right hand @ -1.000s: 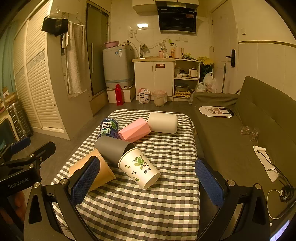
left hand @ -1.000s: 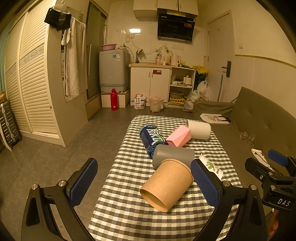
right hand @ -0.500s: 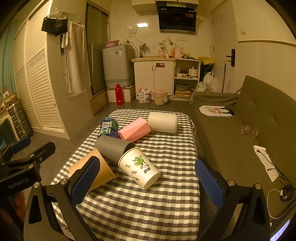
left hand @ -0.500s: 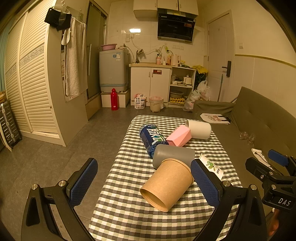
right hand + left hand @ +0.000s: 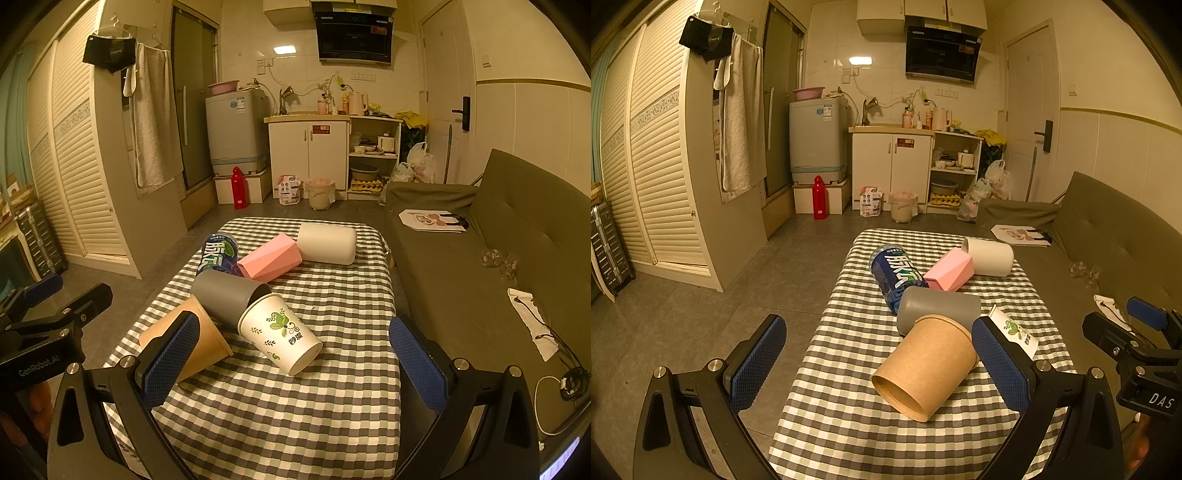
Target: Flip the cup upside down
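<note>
Both grippers, left point(image 5: 879, 363) and right point(image 5: 295, 360), hang back with fingers spread wide, holding nothing. The brown kraft paper cup point(image 5: 925, 367) lies on its side near the checkered tabletop point(image 5: 295, 417), touching the grey plastic cup point(image 5: 229, 297) and white leaf-print paper cup point(image 5: 282, 334). It'll probably roll or crush if squeezed.

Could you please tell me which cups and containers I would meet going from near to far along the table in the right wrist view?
White paper cup with green leaves → grey cup → pink faceted cup → cream cup. All lie on their sides; I left out the brown paper cup and the blue can, whose order is unclear.
</note>
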